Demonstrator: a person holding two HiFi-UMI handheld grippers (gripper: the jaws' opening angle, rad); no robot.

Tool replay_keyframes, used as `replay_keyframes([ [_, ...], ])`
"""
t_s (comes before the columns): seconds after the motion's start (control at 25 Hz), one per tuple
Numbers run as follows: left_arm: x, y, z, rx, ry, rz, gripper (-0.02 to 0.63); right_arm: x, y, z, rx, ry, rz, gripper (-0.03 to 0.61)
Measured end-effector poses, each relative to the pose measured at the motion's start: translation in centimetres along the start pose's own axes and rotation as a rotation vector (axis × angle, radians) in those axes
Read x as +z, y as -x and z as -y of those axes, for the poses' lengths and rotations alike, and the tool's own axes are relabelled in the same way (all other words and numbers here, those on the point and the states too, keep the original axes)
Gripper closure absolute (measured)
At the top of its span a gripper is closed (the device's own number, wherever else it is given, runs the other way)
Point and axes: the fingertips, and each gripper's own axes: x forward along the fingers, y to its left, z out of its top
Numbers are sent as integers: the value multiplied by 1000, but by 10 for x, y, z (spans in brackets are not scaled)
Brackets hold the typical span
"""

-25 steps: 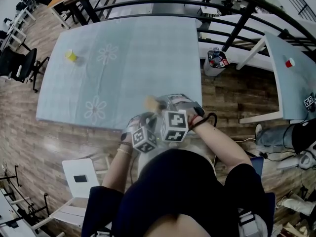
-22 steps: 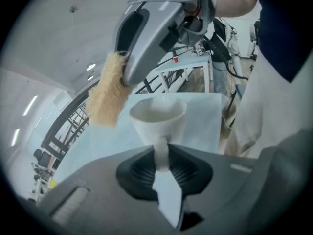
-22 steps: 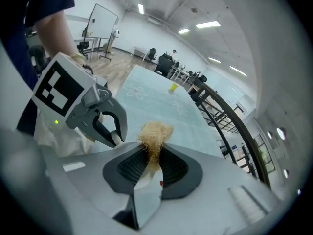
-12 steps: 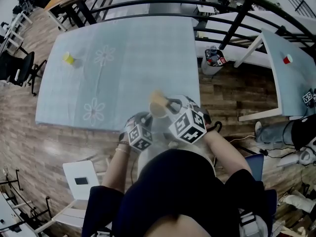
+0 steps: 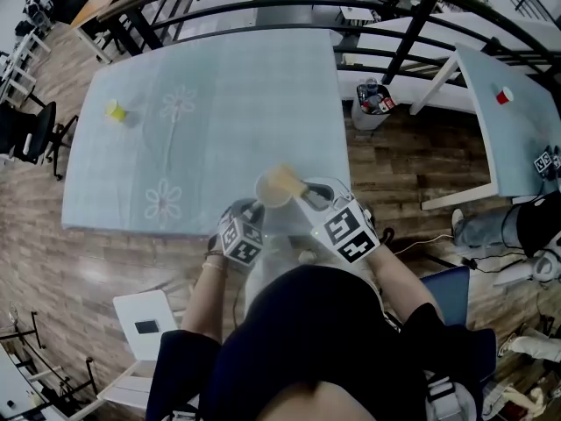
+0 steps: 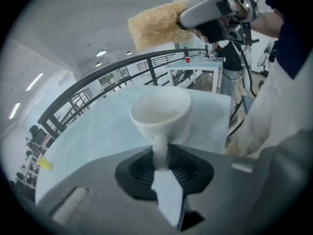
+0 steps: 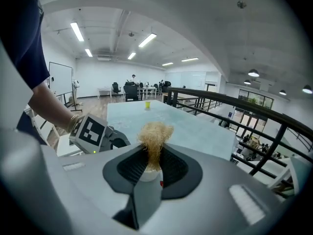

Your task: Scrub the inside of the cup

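Observation:
A white cup [image 6: 161, 114] with an empty bowl stands mouth up in my left gripper [image 6: 161, 161]. The left jaws are shut on the narrow handle below the bowl and have just been opening a little, with the handle still between them. My right gripper [image 7: 149, 168] is shut on a straw-coloured fibre scrubber [image 7: 155, 136]. In the left gripper view the scrubber [image 6: 156, 23] hangs above the cup's mouth without touching it. The head view shows the cup [image 5: 272, 193] and scrubber [image 5: 287, 181] over the table's near edge, between left gripper [image 5: 259, 214] and right gripper [image 5: 308, 193].
A pale blue tablecloth with flower prints covers the table [image 5: 219, 95]; a small yellow object [image 5: 114, 110] sits at its far left. A bin [image 5: 372, 102] stands to the right, beyond it a second table with a red cup [image 5: 502, 96]. A white chair [image 5: 145, 318] is at lower left.
The right gripper has rolled and shifted right and toward me; its marker cube now sits apart from the left one. The cup's open mouth has come into view under the scrubber.

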Motion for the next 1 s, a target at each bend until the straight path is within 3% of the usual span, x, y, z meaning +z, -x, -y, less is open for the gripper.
replay_keyframes([
  [0.36, 1, -2, 2, 41, 42, 10, 549, -20, 20, 0, -22, -109, 26, 506],
  [0.44, -1, 0, -1, 71, 88, 19, 491, -22, 26, 2, -32, -126, 40, 506],
  [0.48, -3, 1, -1, 74, 125, 22, 389, -22, 29, 2, -37, -136, 51, 508],
  [0.52, -5, 4, -1, 73, 166, 27, 345, -22, 32, 2, -42, -146, 61, 507],
  [0.68, -3, 29, 2, 102, 293, 82, 347, -23, 49, 4, -60, -187, 96, 508],
  [1.0, 33, 73, 10, 212, 364, 229, 474, -24, 72, 2, -74, -258, 156, 508],
])
